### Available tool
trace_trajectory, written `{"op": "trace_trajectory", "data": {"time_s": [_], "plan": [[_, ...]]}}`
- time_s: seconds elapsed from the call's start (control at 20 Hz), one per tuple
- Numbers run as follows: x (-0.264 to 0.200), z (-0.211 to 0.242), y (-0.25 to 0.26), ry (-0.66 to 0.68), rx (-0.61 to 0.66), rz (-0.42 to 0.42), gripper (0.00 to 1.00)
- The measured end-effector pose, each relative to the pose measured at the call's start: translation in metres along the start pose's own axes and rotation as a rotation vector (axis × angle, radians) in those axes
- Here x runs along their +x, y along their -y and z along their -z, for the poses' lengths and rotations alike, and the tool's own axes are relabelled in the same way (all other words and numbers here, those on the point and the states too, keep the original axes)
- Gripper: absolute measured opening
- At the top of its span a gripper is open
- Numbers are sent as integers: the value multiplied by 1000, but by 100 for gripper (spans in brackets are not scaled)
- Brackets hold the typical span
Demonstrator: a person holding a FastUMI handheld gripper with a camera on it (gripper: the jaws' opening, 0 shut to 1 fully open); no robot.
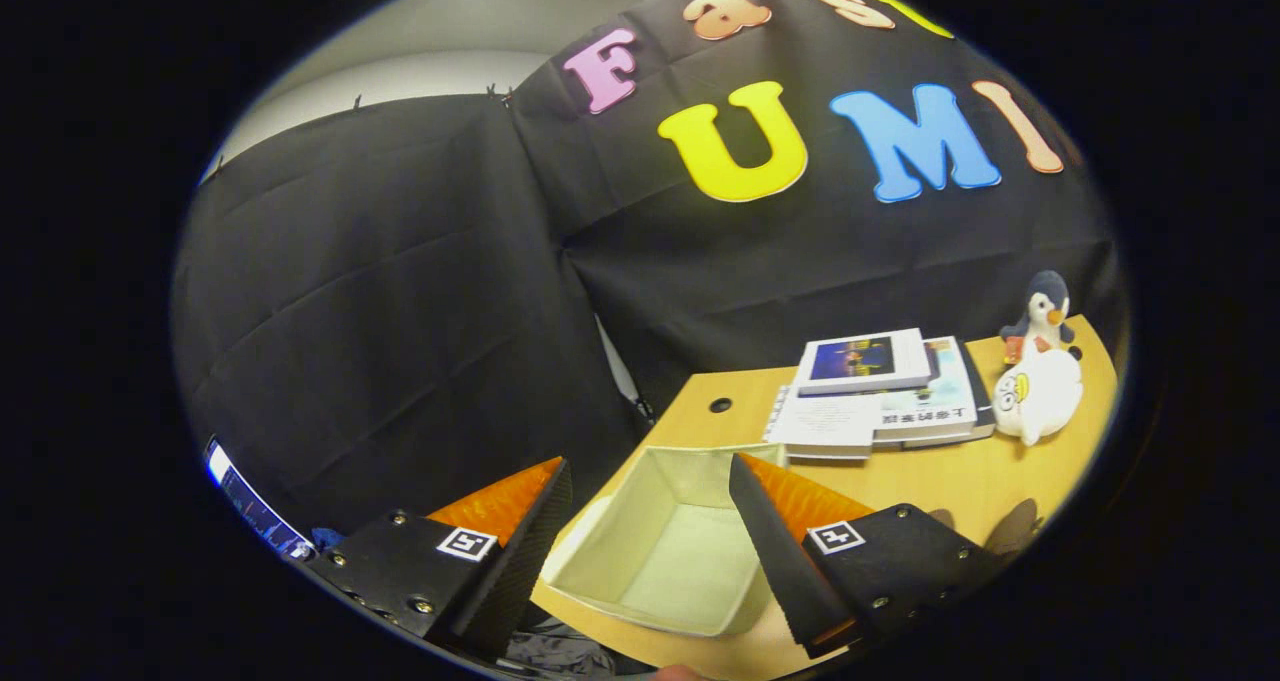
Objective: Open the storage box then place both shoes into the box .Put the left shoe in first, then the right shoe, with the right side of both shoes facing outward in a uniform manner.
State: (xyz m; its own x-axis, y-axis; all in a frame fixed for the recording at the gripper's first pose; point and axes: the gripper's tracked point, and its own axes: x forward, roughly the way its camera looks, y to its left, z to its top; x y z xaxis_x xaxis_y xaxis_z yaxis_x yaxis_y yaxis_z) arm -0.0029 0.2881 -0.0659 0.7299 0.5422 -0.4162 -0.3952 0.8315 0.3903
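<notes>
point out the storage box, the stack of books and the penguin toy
storage box [672, 551]: gripper view, its bare inner floor, between the open gripper [648, 546] fingers
stack of books [868, 358]: gripper view, top book's cover
penguin toy [1046, 313]: gripper view, its head

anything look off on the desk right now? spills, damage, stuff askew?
No spills or damage visible. The storage box sits open and empty near the desk corner, between the spread fingers of the gripper, which holds nothing. The books are stacked slightly fanned, beside two plush toys.
</notes>
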Motion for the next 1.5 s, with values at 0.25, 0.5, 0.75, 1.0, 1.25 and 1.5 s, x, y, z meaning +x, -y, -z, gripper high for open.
{"op": "trace_trajectory", "data": {"time_s": [0.25,0.5,0.75,1.0,1.25,1.5], "plan": [[-33,2,75,10,-31,123,97],[-48,33,141,-40,-76,232,98],[-52,78,184,-116,-104,259,98],[-49,126,221,-203,-94,305,98],[-46,173,245,-303,-53,342,98],[-40,207,263,-393,-11,373,94]]}}
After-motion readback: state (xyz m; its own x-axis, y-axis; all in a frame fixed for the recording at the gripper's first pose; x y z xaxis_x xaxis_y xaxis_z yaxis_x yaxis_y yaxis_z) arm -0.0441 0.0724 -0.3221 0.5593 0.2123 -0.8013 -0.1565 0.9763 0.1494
